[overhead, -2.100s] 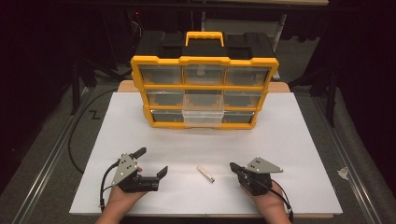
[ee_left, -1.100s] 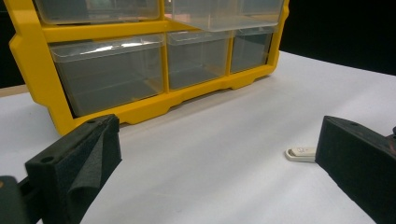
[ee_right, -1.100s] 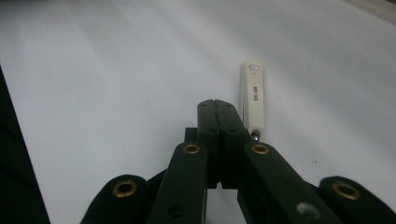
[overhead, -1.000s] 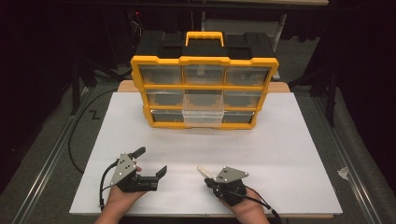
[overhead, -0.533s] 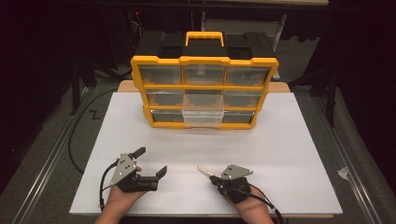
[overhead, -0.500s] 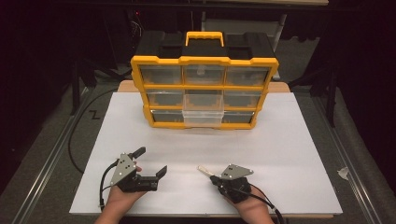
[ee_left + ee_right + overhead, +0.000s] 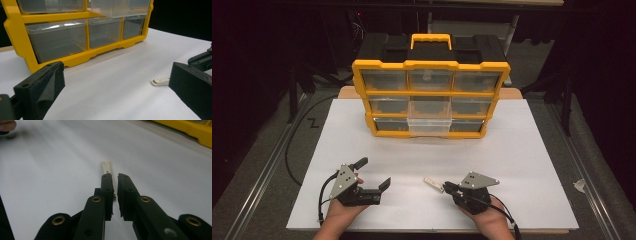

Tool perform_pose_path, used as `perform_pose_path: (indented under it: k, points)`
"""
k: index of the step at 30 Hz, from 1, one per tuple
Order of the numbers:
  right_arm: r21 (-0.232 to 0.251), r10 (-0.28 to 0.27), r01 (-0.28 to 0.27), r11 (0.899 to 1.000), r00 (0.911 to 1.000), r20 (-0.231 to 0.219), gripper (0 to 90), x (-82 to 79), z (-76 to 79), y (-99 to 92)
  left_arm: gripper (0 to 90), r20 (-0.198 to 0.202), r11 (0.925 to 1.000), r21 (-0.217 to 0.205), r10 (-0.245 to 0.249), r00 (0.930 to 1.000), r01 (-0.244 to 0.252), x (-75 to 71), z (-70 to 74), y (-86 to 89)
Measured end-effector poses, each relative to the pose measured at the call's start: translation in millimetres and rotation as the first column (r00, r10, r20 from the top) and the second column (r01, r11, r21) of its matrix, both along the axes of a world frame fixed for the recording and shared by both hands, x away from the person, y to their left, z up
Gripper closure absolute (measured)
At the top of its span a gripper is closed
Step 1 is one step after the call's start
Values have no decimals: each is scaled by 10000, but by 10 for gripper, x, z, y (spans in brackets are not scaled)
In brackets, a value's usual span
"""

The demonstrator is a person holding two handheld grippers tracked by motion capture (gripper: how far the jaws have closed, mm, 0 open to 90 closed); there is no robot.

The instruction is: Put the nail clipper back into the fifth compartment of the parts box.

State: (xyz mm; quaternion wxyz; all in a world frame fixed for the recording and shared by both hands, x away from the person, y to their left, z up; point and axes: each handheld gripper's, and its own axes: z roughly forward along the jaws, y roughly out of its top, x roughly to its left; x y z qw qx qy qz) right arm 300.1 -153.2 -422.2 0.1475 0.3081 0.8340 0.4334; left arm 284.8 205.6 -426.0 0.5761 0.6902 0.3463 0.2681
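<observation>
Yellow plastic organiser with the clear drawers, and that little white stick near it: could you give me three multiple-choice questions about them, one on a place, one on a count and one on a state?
1. Where does the small white stick lie?
A. In a drawer
B. On the white tabletop sheet
C. On top of the organiser

2. How many clear drawers does the yellow plastic organiser have?
A. Four
B. Six
C. Nine

3. How does the middle drawer of the middle row stand?
A. Pulled out
B. Pushed fully in
C. Taken out and lying on the table

Answers:
1 B: the small white stick rests on the white tabletop sheet, in front of the organiser.
2 C: the yellow plastic organiser shows three rows of three.
3 A: the middle drawer juts forward past its neighbours.
</observation>
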Motion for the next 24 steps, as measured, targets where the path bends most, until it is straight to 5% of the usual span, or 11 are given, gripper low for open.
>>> perform_pose_path:
  k: [6,21,24]
  points:
    - [183,-251,253,9995,9996,-122,707,44,2,-99,9,5,10000,-1,-4,10000,4,-2,2,-2]
    - [24,-419,420,9991,9990,-173,12,72,-7,-86,9,53,10000,-64,-40,10000,40,-5,6,2]
    - [-40,-453,452,9990,9989,-132,10,71,7,-79,9,53,10000,-66,-42,10000,42,-4,6,2]
